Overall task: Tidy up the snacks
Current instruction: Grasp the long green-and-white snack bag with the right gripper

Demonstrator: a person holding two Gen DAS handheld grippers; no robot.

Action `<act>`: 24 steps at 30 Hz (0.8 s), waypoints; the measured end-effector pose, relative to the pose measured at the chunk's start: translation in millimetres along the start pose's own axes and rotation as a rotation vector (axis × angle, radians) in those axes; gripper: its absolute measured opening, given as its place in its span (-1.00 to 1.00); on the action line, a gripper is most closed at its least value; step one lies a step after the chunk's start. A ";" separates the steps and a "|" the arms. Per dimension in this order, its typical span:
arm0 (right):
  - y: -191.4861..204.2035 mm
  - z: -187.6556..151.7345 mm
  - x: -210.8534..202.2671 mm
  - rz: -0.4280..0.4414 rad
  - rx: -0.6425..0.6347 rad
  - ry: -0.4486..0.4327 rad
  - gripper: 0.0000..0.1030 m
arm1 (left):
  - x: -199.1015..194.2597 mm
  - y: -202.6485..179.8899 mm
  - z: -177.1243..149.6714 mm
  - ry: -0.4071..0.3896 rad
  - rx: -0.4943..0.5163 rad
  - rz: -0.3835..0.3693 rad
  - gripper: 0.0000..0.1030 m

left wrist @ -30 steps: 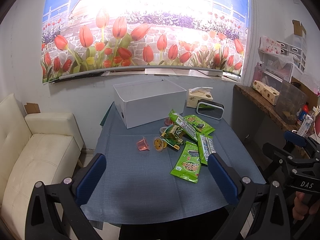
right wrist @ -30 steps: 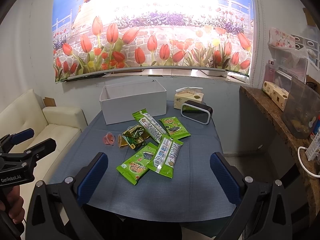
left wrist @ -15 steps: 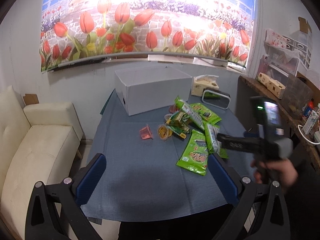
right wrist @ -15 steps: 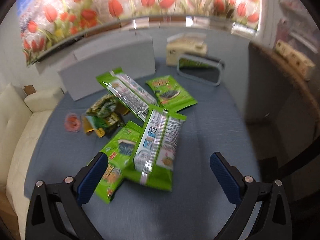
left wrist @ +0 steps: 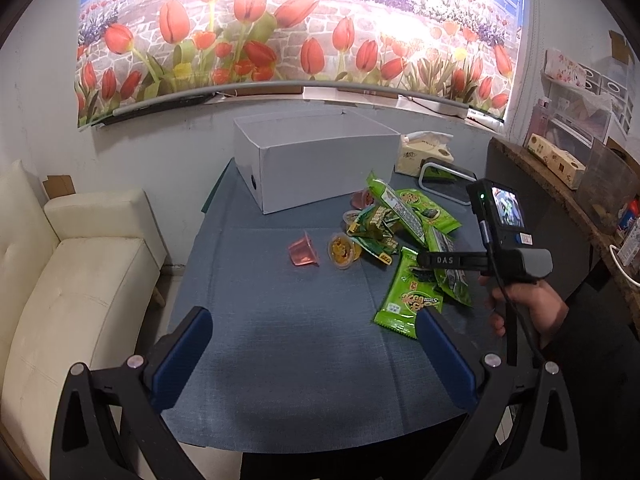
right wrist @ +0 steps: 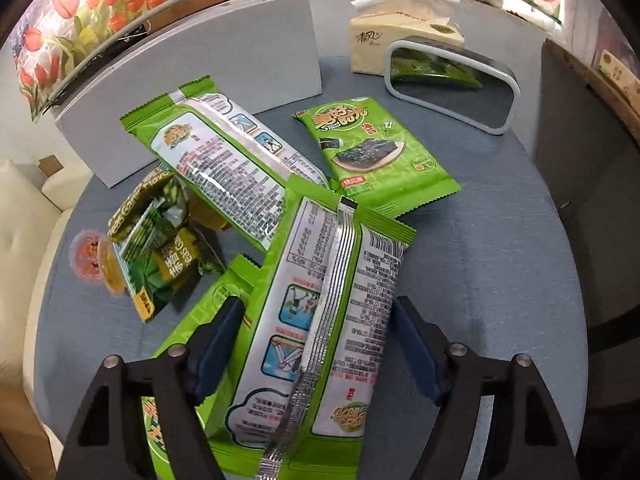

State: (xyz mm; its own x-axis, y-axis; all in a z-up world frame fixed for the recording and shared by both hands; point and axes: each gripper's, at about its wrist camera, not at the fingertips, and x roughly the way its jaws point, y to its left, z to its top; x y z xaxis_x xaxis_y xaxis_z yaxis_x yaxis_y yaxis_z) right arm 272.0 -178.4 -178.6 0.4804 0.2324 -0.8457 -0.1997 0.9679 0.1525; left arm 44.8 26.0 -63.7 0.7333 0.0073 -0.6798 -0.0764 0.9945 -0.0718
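Observation:
Several green snack packets (left wrist: 416,248) lie in a heap on the blue-grey table (left wrist: 304,344), with a pink jelly cup (left wrist: 303,249) and an orange jelly cup (left wrist: 343,249) to their left. An open white box (left wrist: 320,160) stands behind them. My right gripper (right wrist: 318,338) is open, its jaws on either side of a face-down green packet (right wrist: 324,320) that lies on another packet (right wrist: 192,332). It also shows in the left wrist view (left wrist: 444,260), over the heap. My left gripper (left wrist: 316,354) is open and empty above the table's near part.
A tissue box (right wrist: 396,40) and a small white-framed mirror (right wrist: 452,84) stand at the back right. A cream sofa (left wrist: 68,280) is left of the table. A cluttered counter (left wrist: 568,184) runs along the right. A tulip mural covers the wall.
My right gripper has moved forward and down onto the snack heap, and its jaws now straddle a face-down packet. My left gripper has drifted slightly nearer the table.

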 end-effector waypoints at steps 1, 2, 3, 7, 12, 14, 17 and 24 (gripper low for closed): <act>0.3 2.3 1.5 0.004 0.004 0.003 0.50 | 1.5 -0.8 -0.1 0.001 0.002 -0.002 1.00; -0.1 2.2 1.3 0.005 0.006 0.003 0.49 | 2.5 -1.5 -0.4 0.002 0.004 -0.005 1.00; -0.5 1.8 1.9 0.007 0.010 0.001 0.46 | 2.8 -2.5 -0.8 0.004 0.006 -0.006 1.00; -6.7 2.5 -0.5 0.022 0.030 0.002 0.34 | 5.4 -5.8 -1.4 0.007 0.020 -0.003 1.00; -12.8 0.7 -15.7 0.028 0.030 -0.032 0.30 | 13.3 -12.9 0.4 0.017 0.052 -0.019 1.00; -15.7 -5.8 -32.8 0.040 0.024 -0.059 0.29 | 18.9 -19.0 1.4 0.012 0.087 -0.024 1.00; -23.0 -16.1 -61.9 0.056 0.022 -0.102 0.29 | 35.0 -33.3 4.2 0.027 0.150 -0.059 1.00; -44.3 -47.1 -143.1 0.074 0.021 -0.231 0.29 | 104.7 -90.8 2.1 0.135 0.283 -0.130 1.00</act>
State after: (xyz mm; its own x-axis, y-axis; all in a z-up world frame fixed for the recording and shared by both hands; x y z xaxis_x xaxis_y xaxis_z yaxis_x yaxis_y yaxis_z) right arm 171.9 -259.0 -88.5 0.6482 0.3161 -0.6927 -0.2248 0.9487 0.2225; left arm 130.0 -63.3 -126.8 0.6269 -0.1167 -0.7704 0.2163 0.9759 0.0282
